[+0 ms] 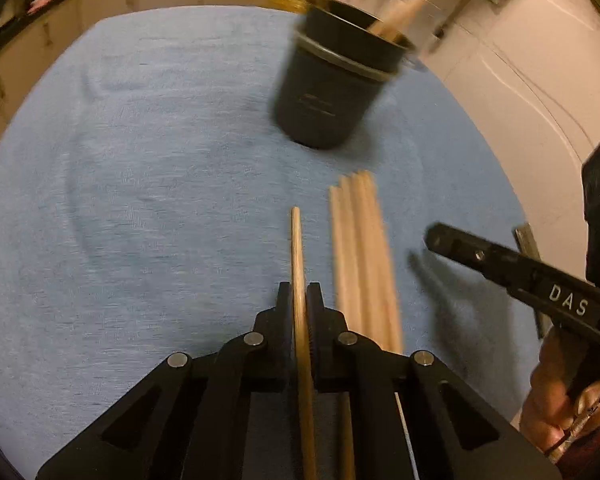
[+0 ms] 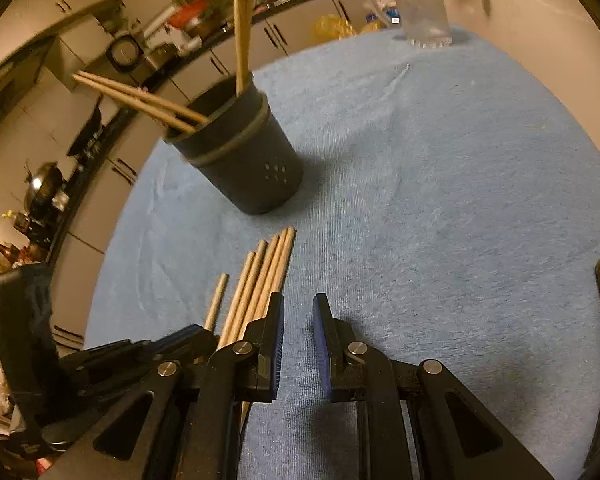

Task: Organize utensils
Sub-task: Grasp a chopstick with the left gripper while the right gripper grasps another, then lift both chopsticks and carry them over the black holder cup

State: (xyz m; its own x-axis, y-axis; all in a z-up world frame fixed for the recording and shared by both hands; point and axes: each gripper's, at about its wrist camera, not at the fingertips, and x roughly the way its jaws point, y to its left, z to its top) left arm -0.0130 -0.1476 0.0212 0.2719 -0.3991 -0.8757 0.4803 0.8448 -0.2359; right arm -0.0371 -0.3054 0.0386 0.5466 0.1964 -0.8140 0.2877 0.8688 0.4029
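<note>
The step in hand looks like loading loose chopsticks into the dark holder cup (image 1: 332, 80): the left hand-held gripper (image 1: 300, 300) is clamped on a single chopstick (image 1: 297, 240), which runs straight forward between its fingers with its tip pointing out ahead. The holder cup stands ahead of that hand-held gripper and a little to its right on the blue-covered bench (image 1: 140, 200), already carrying several chopsticks that lean out of its mouth. Just to the right of the held stick lies a bundle of four loose chopsticks (image 1: 360, 248), side by side on the cloth, not yet picked up. The next move probably calls for carrying the held stick forward, tipping it upright and dropping it into the cup's mouth without knocking the leaning ones. The right hand-held gripper (image 2: 299, 312) hangs low over the bench with its fingers apart and nothing between them; the loose chopsticks lie just to its left, the cup ahead and to its left. A clear glass mug (image 2: 416, 8) stands far ahead at the bench's back edge.
</note>
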